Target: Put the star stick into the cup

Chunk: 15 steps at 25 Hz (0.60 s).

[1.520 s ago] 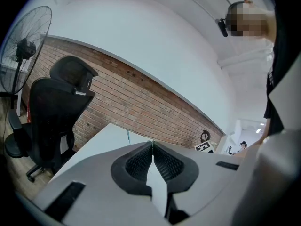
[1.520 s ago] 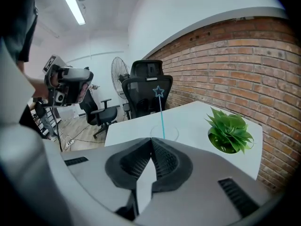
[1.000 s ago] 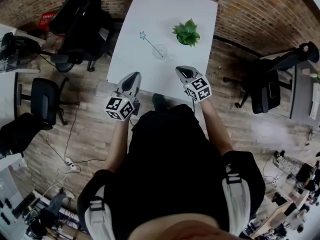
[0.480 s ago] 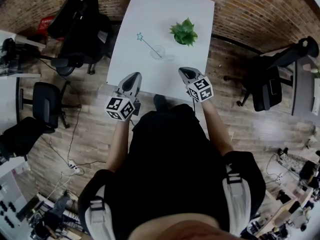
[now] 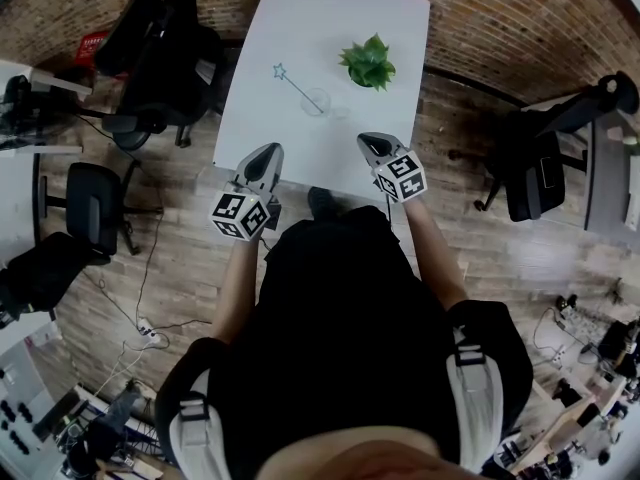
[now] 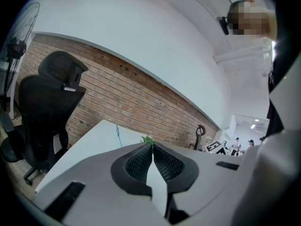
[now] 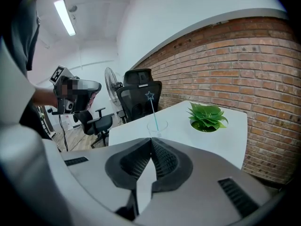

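The white surface (image 5: 300, 18) carries a clear cup (image 5: 316, 101) near its middle, a stick (image 5: 297, 85) in it leaning toward 10 o'clock, and a potted plant (image 5: 368, 64) at the cup's 2 o'clock.

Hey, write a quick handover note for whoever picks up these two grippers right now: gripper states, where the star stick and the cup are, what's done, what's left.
Left gripper: jaws together, nothing between them, held at the near edge of the white table.
Right gripper: jaws together, empty, also at the near edge.
Star stick: leans in the clear cup, star end up, mid-table, with the green plant apart to one side.
Done: the stick is in the cup.
Left: nothing visible for this task; neither gripper touches anything.
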### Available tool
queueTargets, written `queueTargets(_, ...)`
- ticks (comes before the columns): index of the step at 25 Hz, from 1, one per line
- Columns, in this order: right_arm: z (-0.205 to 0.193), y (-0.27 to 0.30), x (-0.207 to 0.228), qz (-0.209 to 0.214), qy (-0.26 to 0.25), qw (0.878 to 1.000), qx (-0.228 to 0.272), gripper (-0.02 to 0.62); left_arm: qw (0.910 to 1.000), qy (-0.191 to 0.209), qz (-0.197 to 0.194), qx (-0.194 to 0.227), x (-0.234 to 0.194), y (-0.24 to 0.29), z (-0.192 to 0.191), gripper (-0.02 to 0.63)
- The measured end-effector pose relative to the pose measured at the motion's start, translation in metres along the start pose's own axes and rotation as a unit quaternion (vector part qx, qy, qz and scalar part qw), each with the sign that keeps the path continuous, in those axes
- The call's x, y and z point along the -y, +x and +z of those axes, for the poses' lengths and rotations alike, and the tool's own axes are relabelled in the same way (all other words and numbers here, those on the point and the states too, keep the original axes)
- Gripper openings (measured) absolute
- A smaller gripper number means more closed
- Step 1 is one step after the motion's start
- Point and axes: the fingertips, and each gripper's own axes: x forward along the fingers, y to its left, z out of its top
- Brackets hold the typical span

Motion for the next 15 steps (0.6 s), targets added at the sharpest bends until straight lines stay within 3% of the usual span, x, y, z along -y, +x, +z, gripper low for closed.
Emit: queueTargets(15,-0.0013,0.0029,0.0019,0.003,-0.001,1.0,-0.01,-0.002,1.0,-0.003,-0.002,0.001,-0.0003,0.004,0.0031,0.026)
